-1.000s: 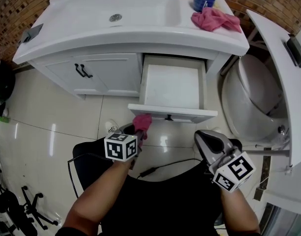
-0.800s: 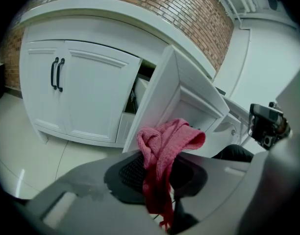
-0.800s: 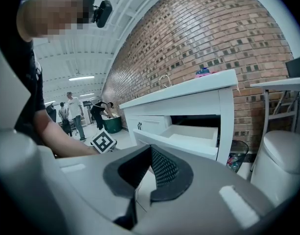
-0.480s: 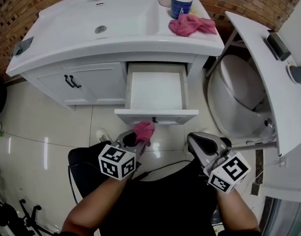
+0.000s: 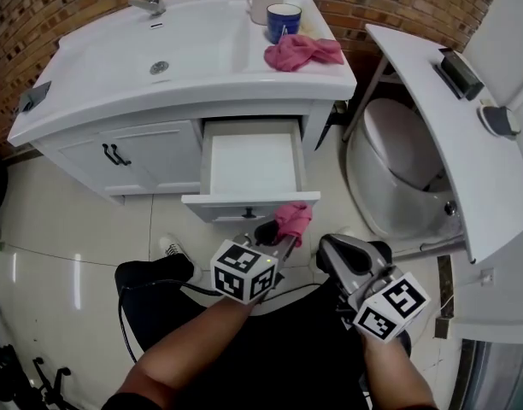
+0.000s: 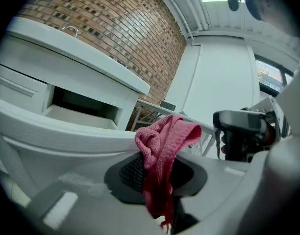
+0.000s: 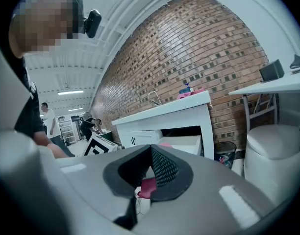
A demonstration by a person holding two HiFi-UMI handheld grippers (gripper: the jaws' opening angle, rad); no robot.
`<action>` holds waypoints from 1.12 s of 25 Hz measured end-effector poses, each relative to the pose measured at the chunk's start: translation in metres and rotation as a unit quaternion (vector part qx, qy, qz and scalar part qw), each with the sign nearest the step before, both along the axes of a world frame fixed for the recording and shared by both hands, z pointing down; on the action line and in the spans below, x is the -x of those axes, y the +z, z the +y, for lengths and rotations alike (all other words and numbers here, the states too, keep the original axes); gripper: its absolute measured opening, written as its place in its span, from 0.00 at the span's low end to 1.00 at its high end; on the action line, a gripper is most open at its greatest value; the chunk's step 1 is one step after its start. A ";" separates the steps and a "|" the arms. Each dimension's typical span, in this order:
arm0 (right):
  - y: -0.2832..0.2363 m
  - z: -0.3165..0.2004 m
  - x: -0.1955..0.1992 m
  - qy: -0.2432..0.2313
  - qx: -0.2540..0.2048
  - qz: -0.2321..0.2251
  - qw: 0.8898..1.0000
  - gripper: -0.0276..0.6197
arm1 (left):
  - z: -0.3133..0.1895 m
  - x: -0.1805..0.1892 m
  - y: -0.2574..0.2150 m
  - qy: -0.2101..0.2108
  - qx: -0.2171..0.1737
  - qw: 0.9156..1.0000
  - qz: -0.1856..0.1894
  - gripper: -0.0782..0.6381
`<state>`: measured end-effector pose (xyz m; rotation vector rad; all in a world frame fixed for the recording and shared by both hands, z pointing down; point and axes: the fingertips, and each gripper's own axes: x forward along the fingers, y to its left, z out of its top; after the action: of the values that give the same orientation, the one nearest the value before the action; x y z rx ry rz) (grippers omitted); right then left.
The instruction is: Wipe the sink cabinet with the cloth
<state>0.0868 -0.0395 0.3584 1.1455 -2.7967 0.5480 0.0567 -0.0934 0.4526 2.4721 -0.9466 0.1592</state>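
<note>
Straight below me, the white sink cabinet [image 5: 150, 148] fills the top of the head view, basin and tap up against the brick wall. Off to the right I've got a white toilet [image 5: 398, 165] tucked under a long white table [image 5: 432, 109]. Now the drawer [image 5: 249, 165]: it's pulled well out of the cabinet's right half, and its white floor is bare.

Left gripper [image 5: 277, 233] next, held low in front of that drawer. Its jaws are clamped hard on the pink cloth [image 5: 293, 220], and the gripper's own view confirms it: fabric bunches up above the pads and a tail hangs down below them. That cloth sits just in front of the drawer's front panel, near its right end. Whether it's actually touching the panel, I can't tell from here.

Right gripper [image 5: 328, 250] is beside it, a little nearer to me. Its jaws are pressed together at the tips with nothing between them.

Up on the countertop, right of the basin, a second pink cloth [image 5: 300, 51] lies crumpled. Touching its far edge stands a blue mug [image 5: 283, 20], with a white cup [image 5: 260, 5] just behind.
</note>
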 end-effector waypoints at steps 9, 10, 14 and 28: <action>-0.004 -0.001 -0.023 0.014 0.006 -0.031 0.999 0.05 | -0.012 -0.031 0.018 0.021 -0.007 0.999 -0.042 0.24; -0.004 -0.002 -0.024 0.014 0.006 -0.032 0.999 0.05 | -0.013 -0.029 0.019 0.019 -0.007 0.999 -0.044 0.24; -0.004 -0.004 -0.027 0.016 0.006 -0.032 0.999 0.05 | -0.014 -0.017 0.020 0.009 -0.008 0.999 -0.049 0.24; -0.003 0.004 -0.009 -0.006 0.004 -0.018 1.000 0.05 | -0.007 0.087 0.022 -0.070 0.004 0.994 -0.083 0.24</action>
<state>0.0953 -0.0353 0.3557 1.1285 -2.8260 0.5836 -0.0298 -0.1007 0.4749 2.4041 -1.1812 0.3251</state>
